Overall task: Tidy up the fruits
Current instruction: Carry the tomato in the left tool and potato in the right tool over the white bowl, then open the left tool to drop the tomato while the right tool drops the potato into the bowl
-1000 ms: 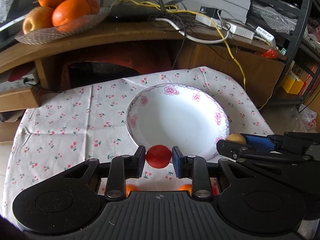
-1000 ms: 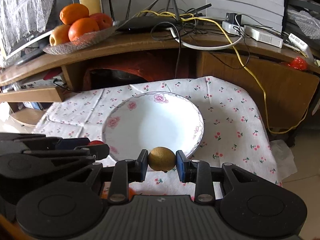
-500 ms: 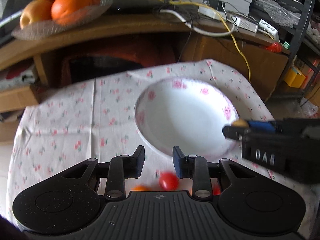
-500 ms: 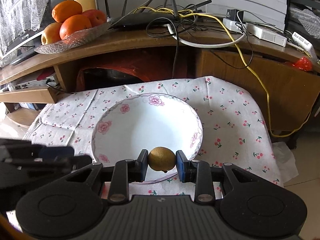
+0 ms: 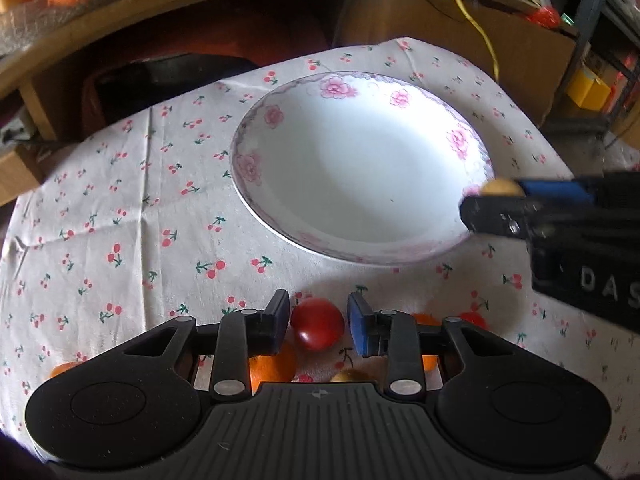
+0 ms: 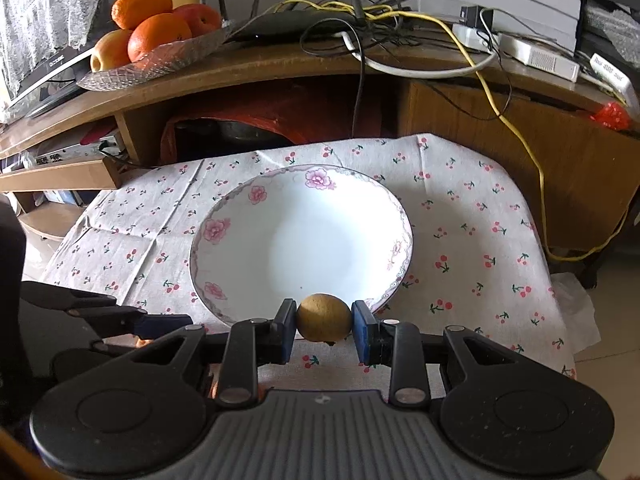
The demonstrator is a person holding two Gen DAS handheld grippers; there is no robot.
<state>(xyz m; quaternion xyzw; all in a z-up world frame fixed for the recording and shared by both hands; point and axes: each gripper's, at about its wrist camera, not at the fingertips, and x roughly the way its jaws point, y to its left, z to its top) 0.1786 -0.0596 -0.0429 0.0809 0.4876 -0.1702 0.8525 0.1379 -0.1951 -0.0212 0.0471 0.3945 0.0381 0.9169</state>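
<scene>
Crosswise, the brown fruit (image 6: 324, 317) spans the right tongs (image 6: 324, 330).

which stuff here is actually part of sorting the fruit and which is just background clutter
Part of the job:
- red fruit between the left gripper fingers
- brown fruit held in the right gripper
- white flowered plate
- orange fruits on the tablecloth

Just lying about:
- fruit dish on the wooden shelf
- router
- yellow cable
</scene>
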